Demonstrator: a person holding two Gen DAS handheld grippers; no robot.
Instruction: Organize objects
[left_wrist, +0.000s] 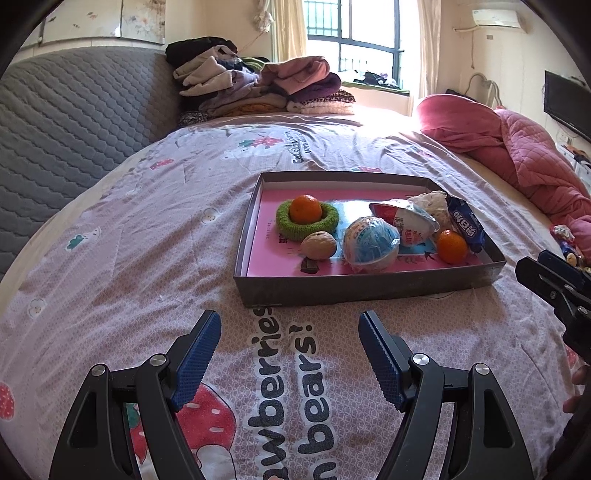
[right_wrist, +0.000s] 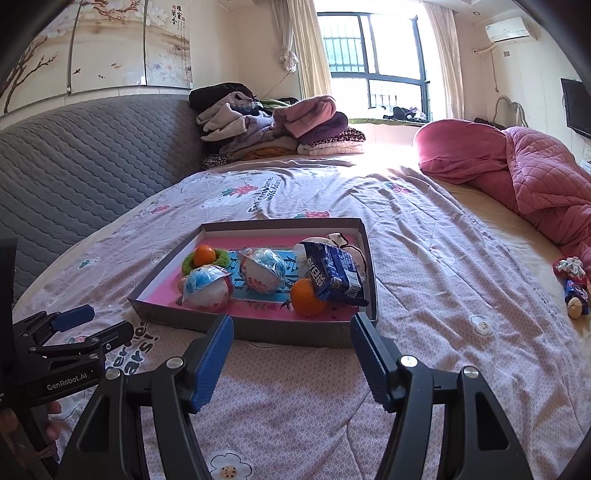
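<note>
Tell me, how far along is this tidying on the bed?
Mostly done, it seems. The shallow box already holds two oranges, a walnut, wrapped balls and a blue snack pack. Nothing is in hand: the left gripper and right gripper are both open and empty. Left, probably: a few small items lying on the sheet near the pink quilt.
</note>
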